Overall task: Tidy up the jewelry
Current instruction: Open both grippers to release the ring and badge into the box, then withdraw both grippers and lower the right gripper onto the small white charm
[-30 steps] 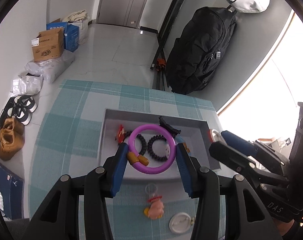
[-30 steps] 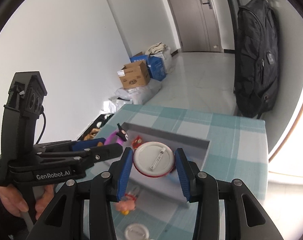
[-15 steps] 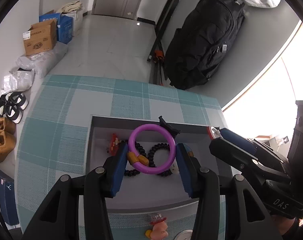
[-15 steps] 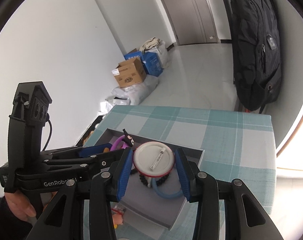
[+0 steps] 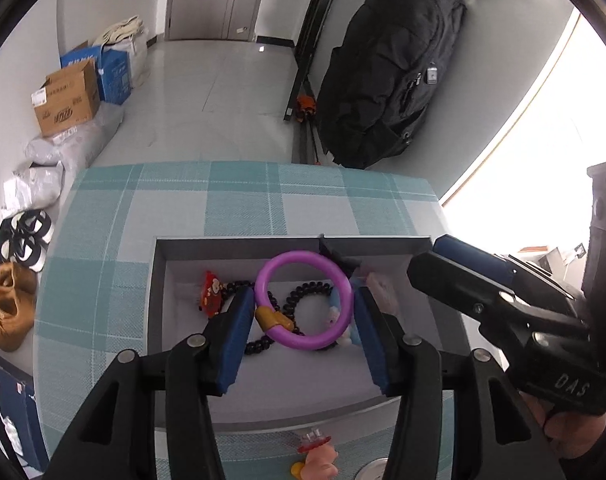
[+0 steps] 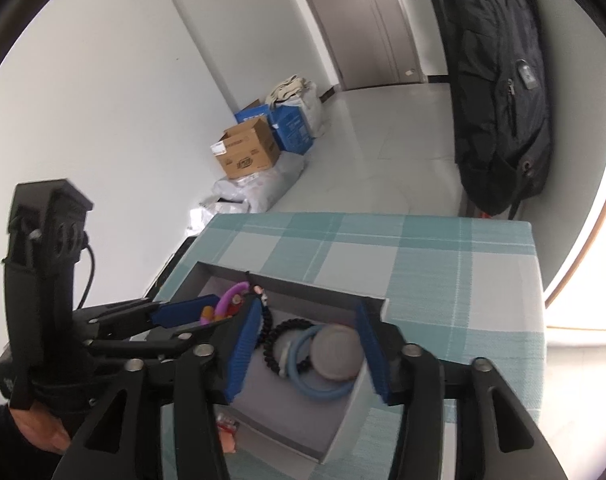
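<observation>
The round badge (image 6: 337,353) is a grey blur, so no detail on it. It sits in the grey tray (image 5: 287,244) on a blue ring (image 6: 323,390), between the right claw (image 6: 309,354) pads, which are opening and not touching it. The left claw (image 5: 303,334) is opening too, with the purple ring (image 5: 303,300) loose between its pads over black bead bracelets (image 5: 309,294). A pink figure (image 5: 321,460) on the checked surface (image 5: 243,200) is cut off.
</observation>
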